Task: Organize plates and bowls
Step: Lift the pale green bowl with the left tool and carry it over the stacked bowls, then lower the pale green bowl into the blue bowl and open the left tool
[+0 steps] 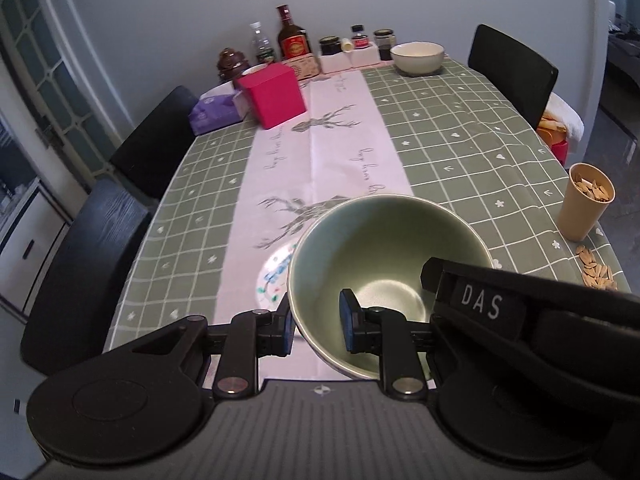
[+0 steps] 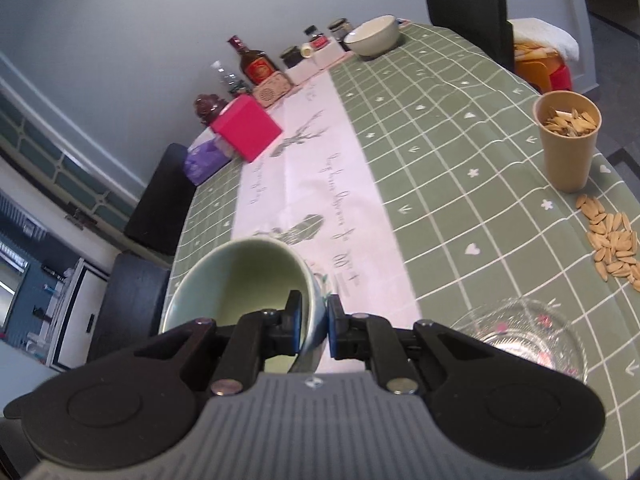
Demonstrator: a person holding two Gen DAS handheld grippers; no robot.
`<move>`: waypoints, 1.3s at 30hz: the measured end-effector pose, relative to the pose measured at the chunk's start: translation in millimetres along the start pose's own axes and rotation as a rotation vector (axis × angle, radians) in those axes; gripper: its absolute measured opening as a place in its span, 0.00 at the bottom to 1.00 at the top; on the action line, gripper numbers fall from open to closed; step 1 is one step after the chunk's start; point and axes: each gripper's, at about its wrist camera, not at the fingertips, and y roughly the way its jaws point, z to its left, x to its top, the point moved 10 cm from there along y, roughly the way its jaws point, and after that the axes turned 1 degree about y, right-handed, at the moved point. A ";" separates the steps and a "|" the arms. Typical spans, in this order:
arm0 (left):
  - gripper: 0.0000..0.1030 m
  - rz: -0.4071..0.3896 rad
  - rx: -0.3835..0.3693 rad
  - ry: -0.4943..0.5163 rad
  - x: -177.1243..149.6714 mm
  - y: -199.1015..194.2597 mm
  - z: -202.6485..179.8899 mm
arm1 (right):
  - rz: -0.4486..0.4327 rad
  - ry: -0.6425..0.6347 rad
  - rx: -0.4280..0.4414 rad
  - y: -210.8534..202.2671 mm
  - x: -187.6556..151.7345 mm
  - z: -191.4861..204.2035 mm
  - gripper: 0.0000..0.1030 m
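A green bowl (image 1: 380,248) hangs tilted above the table, held from both sides. My left gripper (image 1: 318,324) is shut on its left rim, one pad inside and one outside. My right gripper (image 2: 314,322) is shut on the opposite rim of the same green bowl (image 2: 248,276); its black body shows at the right of the left wrist view. A patterned plate (image 1: 274,276) lies on the runner under the bowl, mostly hidden. A cream bowl (image 1: 417,57) stands at the far end, and a clear glass bowl (image 2: 520,336) sits near the front right.
A tan cup (image 2: 568,144) of seeds stands by the right edge, with loose seeds (image 2: 612,240) beside it. A pink box (image 1: 276,94), a purple tissue pack (image 1: 216,114), bottles and jars (image 1: 294,36) line the far left. Black chairs (image 1: 88,272) flank the table.
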 end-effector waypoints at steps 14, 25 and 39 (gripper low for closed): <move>0.24 0.037 -0.161 -0.205 -103.9 -78.1 103.7 | 0.050 -0.277 0.082 -68.6 -106.9 100.8 0.13; 0.26 0.140 -0.213 -0.170 -177.1 -70.5 101.8 | 0.232 -0.374 0.008 -60.4 -181.1 88.4 0.12; 0.22 0.185 -0.195 -0.046 -213.7 -42.2 90.3 | 0.354 -0.478 -0.096 -16.6 -220.6 59.3 0.08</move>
